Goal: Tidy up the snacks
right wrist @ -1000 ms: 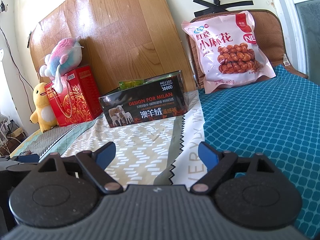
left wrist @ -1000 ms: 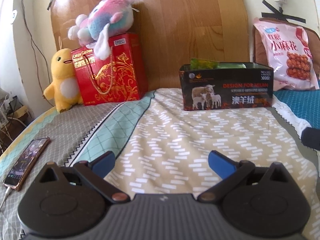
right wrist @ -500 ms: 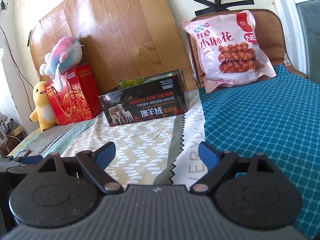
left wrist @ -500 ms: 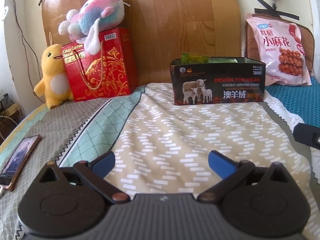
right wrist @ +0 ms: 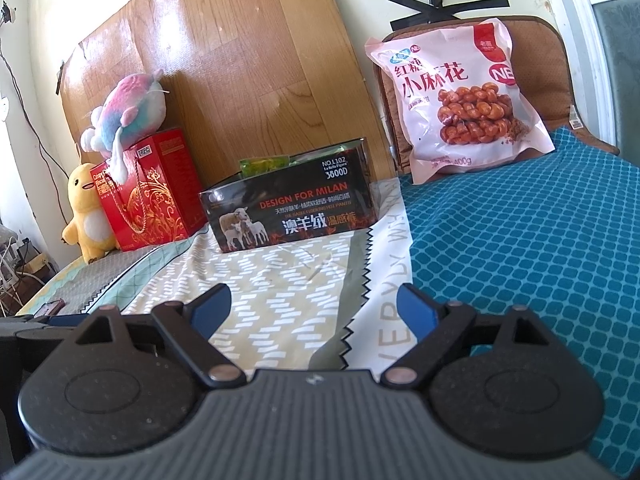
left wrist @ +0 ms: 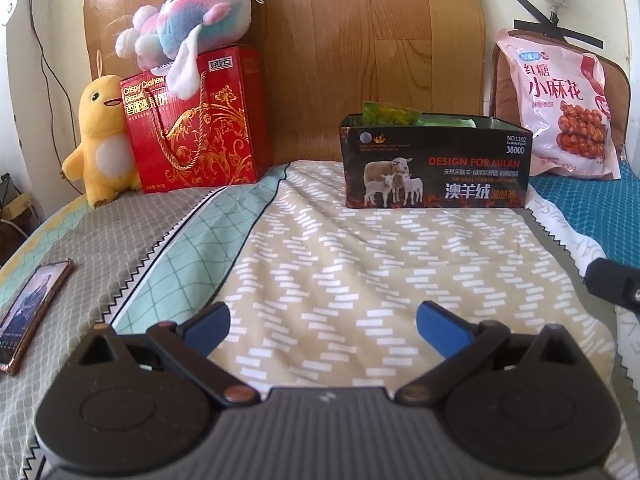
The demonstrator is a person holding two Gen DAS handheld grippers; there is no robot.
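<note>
A bed (left wrist: 360,264) with a patterned cover is shown, backed by a wooden headboard (right wrist: 248,80). Against a brown cushion at the far right, a pink snack bag (right wrist: 456,104) is propped upright; it is judged light, soft and crinkly, with brittle contents, and is best taken by its sealed top edge. A red biscuit box (left wrist: 196,128) is stood at the far left; it is judged stiff, and its cord handle offers a hold. A dark open box (left wrist: 436,164) is placed between them, with green packets (left wrist: 388,114) inside, mostly hidden by its wall. The left gripper (left wrist: 322,322) and right gripper (right wrist: 314,308) are held with fingers spread wide and empty. A phone (left wrist: 32,312) is cut off at the left edge.
</note>
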